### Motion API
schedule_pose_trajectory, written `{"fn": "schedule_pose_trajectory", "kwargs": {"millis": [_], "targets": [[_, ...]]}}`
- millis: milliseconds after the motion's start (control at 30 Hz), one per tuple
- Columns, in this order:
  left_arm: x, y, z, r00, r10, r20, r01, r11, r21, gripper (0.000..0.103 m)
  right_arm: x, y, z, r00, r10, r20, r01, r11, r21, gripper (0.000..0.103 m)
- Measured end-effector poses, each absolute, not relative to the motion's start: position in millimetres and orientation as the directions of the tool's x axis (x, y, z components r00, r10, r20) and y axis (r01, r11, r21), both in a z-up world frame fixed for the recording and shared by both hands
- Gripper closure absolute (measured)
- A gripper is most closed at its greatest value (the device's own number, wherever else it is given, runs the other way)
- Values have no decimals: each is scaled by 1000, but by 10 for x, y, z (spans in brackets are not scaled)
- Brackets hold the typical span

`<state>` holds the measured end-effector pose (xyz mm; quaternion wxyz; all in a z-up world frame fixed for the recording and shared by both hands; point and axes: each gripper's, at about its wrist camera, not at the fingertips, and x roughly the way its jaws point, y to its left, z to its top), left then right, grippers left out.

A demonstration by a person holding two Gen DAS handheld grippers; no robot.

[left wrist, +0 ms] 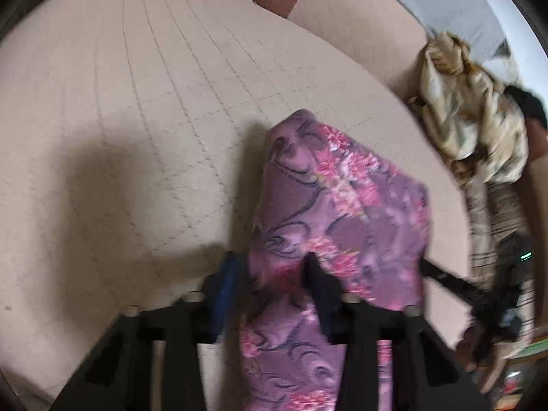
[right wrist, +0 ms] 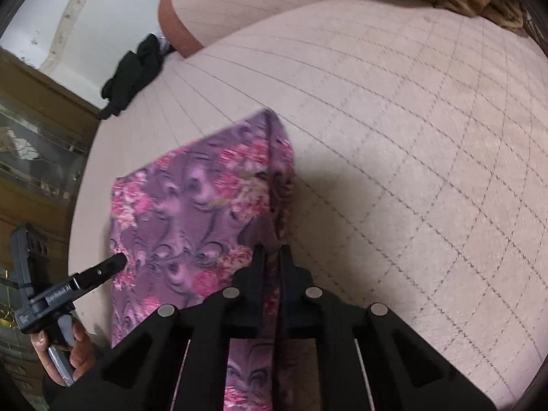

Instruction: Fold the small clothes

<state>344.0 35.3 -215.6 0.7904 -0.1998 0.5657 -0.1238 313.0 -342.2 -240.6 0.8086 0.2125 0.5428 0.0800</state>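
— Two grippers, one cloth: what surface was under them?

— A beige quilted bed cover [left wrist: 137, 109] with stitched grid lines filled most of both views. In the left wrist view a pale wall [left wrist: 455, 3] sat at the upper right, and a crumpled cream-and-gold garment [left wrist: 476, 116] lay at the right edge of the bed. In the right wrist view a dark garment [right wrist: 133, 72] lay at the upper left, with wooden furniture [right wrist: 34, 171] down the left side.

— And the task's thing?

— The purple floral cloth [left wrist: 328, 191] hung low in the centre of each frame, lifted off the cover, its far corner pointing up the frame.

— The jaws?

— The left gripper [left wrist: 270, 270] had its jaws pinching the cloth's near edge, fabric bunched between them. The right gripper [right wrist: 272, 257] had its jaws pressed nearly together on the same cloth. Each gripper also showed in the other's view, at the lower side edge, held by a hand [right wrist: 61, 352].

— Any containers?

— I could not make out any.
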Motion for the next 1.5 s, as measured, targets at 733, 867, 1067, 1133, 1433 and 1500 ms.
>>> {"fn": "schedule_pose_trajectory", "kwargs": {"millis": [733, 867, 1067, 1133, 1433, 1500], "targets": [[2350, 58, -2019, 331, -319, -888, 2, 941, -337, 80, 2060, -2947, -2290, 379, 292, -878, 130, 923, 363, 92], [2327, 130, -2078, 325, -269, -907, -39, 954, -298, 74, 2030, -2981, -2316, 373, 285, -883, 149, 921, 360, 94], [2101, 46, -1756, 444, -137, -886, -7, 988, -156, 54, 1868, -2904, -1963, 444, 265, -856, 149, 920, 363, 58], [1808, 40, -1453, 540, -89, -837, -8, 994, -110, 33, 1606, -2810, -1638, 528, 228, -818, 128, 931, 342, 30], [687, 2, -377, 745, 48, -666, -13, 998, 57, 7, 564, -2425, -785, 627, 139, -767, 93, 964, 251, 24], [609, -24, -212, 752, 27, -658, -10, 999, 30, 6, 409, -2425, -652, 638, 139, -757, 98, 961, 259, 24]]}}
